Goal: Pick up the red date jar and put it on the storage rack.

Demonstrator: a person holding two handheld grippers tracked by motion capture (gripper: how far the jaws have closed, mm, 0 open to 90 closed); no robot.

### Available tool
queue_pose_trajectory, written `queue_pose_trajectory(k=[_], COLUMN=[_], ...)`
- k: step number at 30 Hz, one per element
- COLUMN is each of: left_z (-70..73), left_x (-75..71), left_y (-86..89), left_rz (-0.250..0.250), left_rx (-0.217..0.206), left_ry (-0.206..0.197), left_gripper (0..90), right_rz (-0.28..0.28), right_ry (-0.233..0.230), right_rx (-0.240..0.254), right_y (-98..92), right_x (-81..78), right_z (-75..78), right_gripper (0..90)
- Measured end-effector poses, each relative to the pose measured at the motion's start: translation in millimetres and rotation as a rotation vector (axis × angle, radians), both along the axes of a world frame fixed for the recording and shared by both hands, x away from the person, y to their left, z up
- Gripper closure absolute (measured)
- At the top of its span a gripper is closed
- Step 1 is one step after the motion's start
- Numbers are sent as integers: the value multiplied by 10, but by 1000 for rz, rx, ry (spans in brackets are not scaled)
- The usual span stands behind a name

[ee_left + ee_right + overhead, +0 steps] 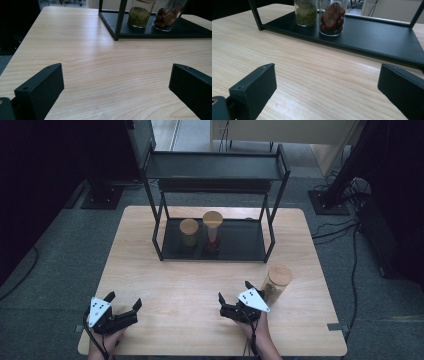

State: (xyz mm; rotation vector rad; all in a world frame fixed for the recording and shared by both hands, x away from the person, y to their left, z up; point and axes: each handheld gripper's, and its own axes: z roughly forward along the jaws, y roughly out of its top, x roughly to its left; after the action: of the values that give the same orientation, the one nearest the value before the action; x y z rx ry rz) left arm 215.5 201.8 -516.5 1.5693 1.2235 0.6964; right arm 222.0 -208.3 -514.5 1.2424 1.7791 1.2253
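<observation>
I hold my left gripper [123, 304] low at the lower left of the high view and my right gripper [233, 292] at lower centre-right, both with jaws spread wide and nothing between them, resting near the front edge of the pale wooden table [180, 285]. Just beside my right gripper, to its right in the frame, stands the clear glass jar with a round cork lid and brownish contents [276, 282]; it sits alone on the bare wood, apart from the black metal two-tier shelf rack [218, 167] at upper centre. On the rack's lower tray two similar jars stand side by side: a short jar of green beans [189, 233] and a taller jar of dark red fruit [212, 232], with free tray space to their right, so I judge the lone jar belongs there. Around the table lie grey carpet [60, 240], black stands and loose cables.
</observation>
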Motion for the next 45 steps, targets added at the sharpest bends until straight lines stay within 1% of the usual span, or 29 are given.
queue_pose_trajectory(k=[12,17,26,32,45], left_z=[0,0,1,0,1], left_x=[0,0,1,1,-1], left_y=[-3,-3,-5,-5,-7], left_rz=[-1,-1,-1,-1,0], left_rx=[3,4,5,5,8], left_ry=[1,1,1,2,2], left_gripper=[0,0,0,0,0], right_rz=[-11,-20,-32,-41,-82], right_ry=[-2,-1,-1,-2,-6], right_rx=[-5,1,-13,-12,-25], right_y=[-185,-265,-428,-529,-784], right_x=[-196,-277,-397,-485,-597], right_z=[4,4,9,9,10], right_gripper=[16,15,14,13,13])
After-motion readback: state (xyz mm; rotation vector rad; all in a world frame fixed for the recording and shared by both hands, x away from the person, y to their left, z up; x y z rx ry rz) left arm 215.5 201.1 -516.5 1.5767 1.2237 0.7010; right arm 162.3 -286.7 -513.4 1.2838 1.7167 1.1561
